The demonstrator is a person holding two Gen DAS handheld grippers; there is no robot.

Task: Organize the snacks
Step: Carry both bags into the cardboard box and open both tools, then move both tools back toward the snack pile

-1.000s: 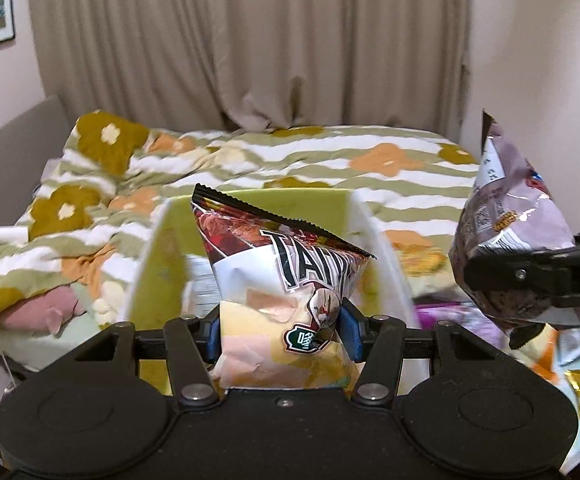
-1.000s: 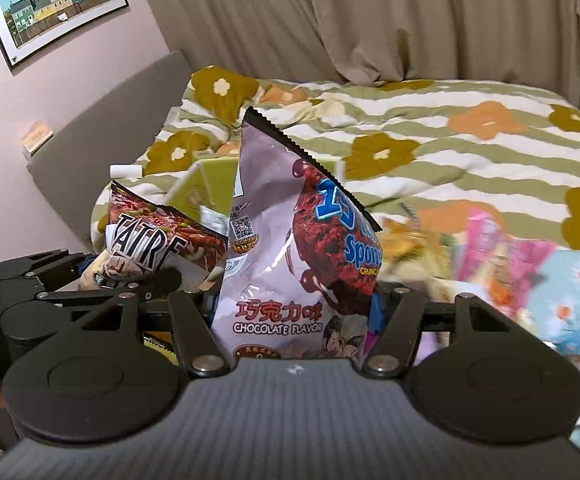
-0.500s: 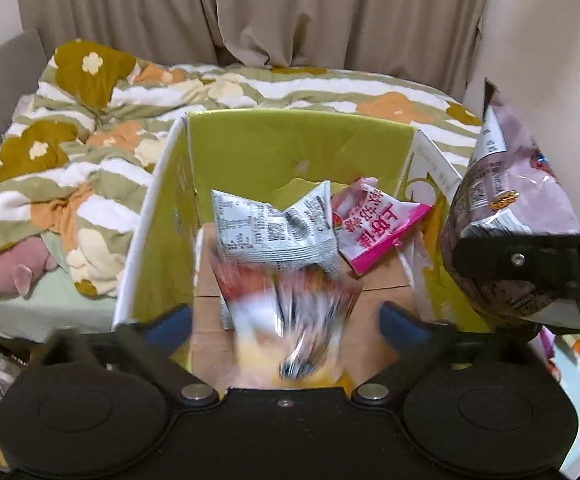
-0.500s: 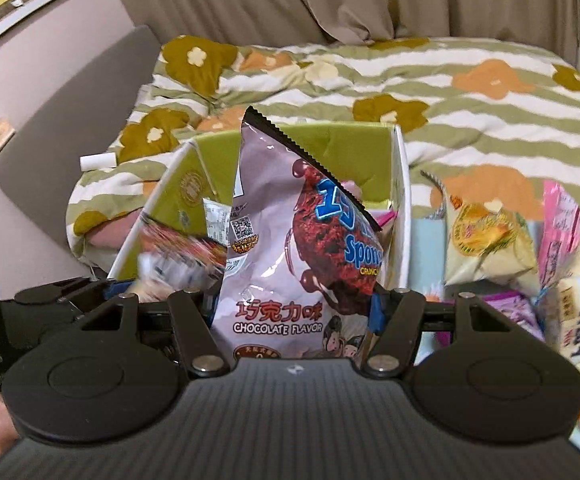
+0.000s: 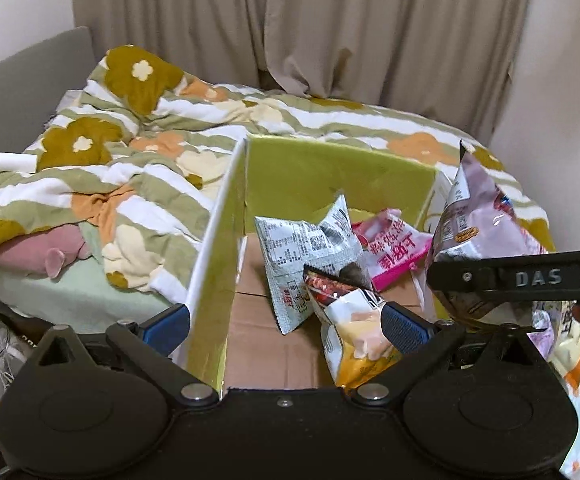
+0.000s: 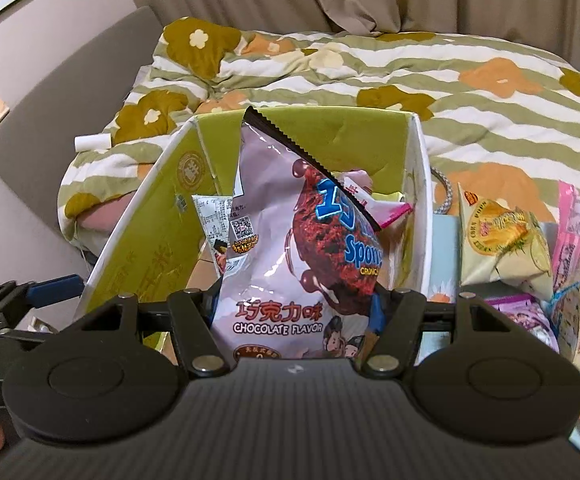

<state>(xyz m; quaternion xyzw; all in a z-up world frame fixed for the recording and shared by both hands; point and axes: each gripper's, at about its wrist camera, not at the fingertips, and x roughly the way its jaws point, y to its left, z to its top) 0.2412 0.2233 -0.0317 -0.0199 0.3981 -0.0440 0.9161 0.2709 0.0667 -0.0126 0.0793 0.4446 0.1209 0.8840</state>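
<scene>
1. Since a second ago, the left gripper has let go of its red and yellow snack bag. Its fingers now stand wide open, one on each side of the box's near wall, and grip nothing.
2. That bag now lies inside the green box, just beside the right-hand finger, leaning on the grey bag. A pink bag lies farther in, past the fingertips.
3. Opening wide lets the bag drop in freely, I think.
4. The right gripper has its fingers closed on the chocolate snack bag, low down near its bottom, so the bag stands up above them.
5. It hangs over the open box, which looks like the spot to drop it next.
6. More snacks wait on the bed to the right of those fingers, outside the box.
</scene>
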